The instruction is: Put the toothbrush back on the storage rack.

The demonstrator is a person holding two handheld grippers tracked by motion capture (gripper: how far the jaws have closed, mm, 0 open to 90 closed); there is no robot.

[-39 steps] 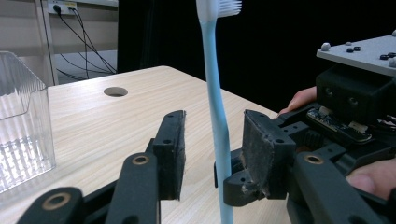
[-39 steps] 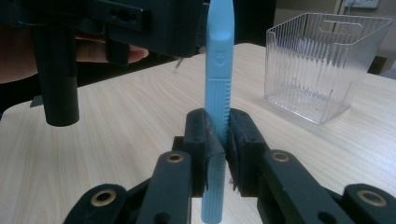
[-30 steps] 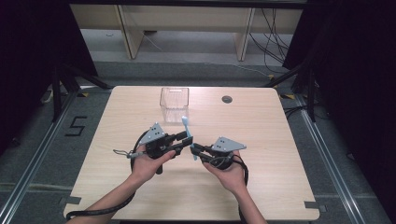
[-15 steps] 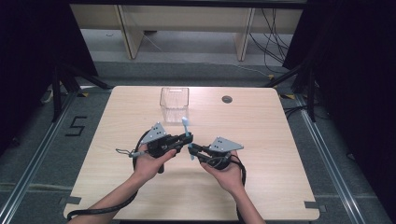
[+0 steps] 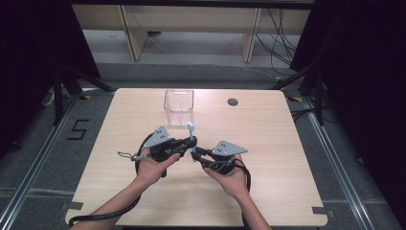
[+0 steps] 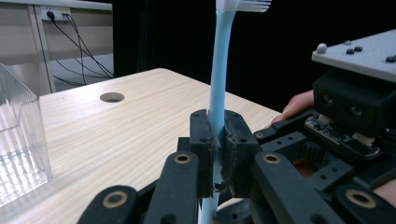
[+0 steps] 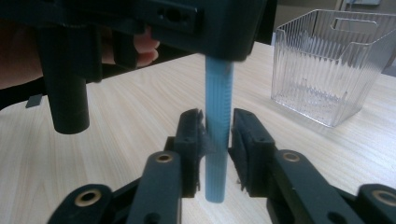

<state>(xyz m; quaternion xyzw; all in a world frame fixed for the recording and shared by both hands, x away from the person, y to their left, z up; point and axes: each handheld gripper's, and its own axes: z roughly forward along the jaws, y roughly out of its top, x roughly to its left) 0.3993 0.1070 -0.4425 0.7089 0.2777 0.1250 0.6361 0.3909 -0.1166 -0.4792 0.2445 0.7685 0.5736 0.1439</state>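
- Left tongs (image 5: 187,145): held in the left hand (image 5: 152,167) above the near middle of the desk (image 5: 287,143), body lying roughly level, tips pointing toward the right hand. Jaws are clamped on the blue handle of a toothbrush (image 6: 219,88); in the left gripper view both pads press the handle from either side.
- Right tongs (image 5: 197,156): cradled from below in the right hand (image 5: 230,177), tips pointing toward the left tongs, the two tips nearly meeting. Jaws have just been opening; in the right gripper view the handle (image 7: 218,135) stands between the pads, with a gap showing on one side, so the grip is released.
- Toothbrush: upright, off the desk, white bristle head (image 5: 191,126) at the top, lower end hanging just above the surface. The left tongs grip it higher up, the right tongs bracket it lower down.
- Clear bin (image 5: 179,106): a ribbed, transparent, open-topped box on the far middle of the desk, just beyond the toothbrush head and apart from both tongs.
- Round hole (image 5: 232,101): in the desk top, to the right of the bin near the far edge.
- Cables (image 5: 131,155): trail from each tongs back beside the forearms.
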